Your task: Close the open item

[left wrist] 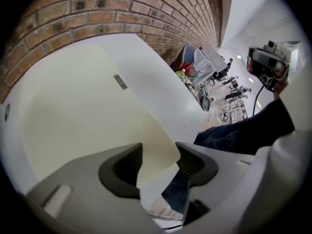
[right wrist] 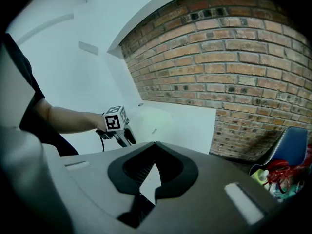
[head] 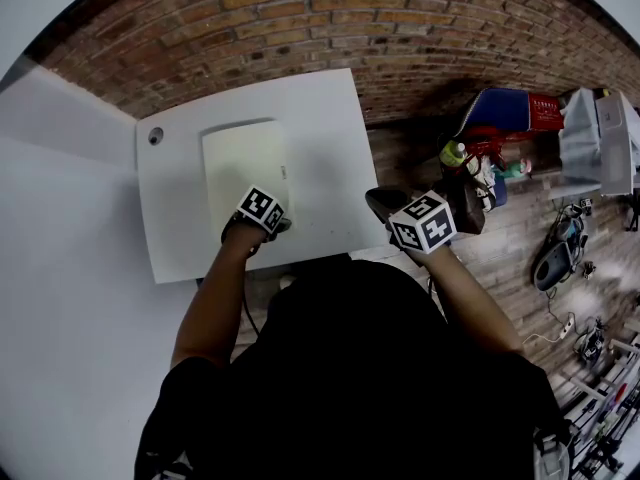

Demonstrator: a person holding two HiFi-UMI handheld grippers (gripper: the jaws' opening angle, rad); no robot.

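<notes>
A white appliance top [head: 320, 138] stands against the brick wall, and its cream lid [head: 245, 163] lies flat and closed in it. My left gripper [head: 275, 223] is at the lid's near right corner. In the left gripper view the lid [left wrist: 78, 111] fills the scene, and its corner sits between the spread jaws of that gripper [left wrist: 158, 160], with no pad pressing on it. My right gripper [head: 385, 205] hangs off the appliance's right edge with nothing in it. In the right gripper view its jaws [right wrist: 154, 144] meet at the tips, and the left gripper [right wrist: 122, 135] shows on the lid [right wrist: 156, 118].
A brick wall [head: 300, 18] runs behind the appliance and a white wall [head: 60, 228] stands at the left. A small round fitting [head: 155, 136] sits in the top's far left corner. To the right, over wooden floor, are a blue and red seat [head: 500, 113], a bottle [head: 453, 154] and cluttered gear.
</notes>
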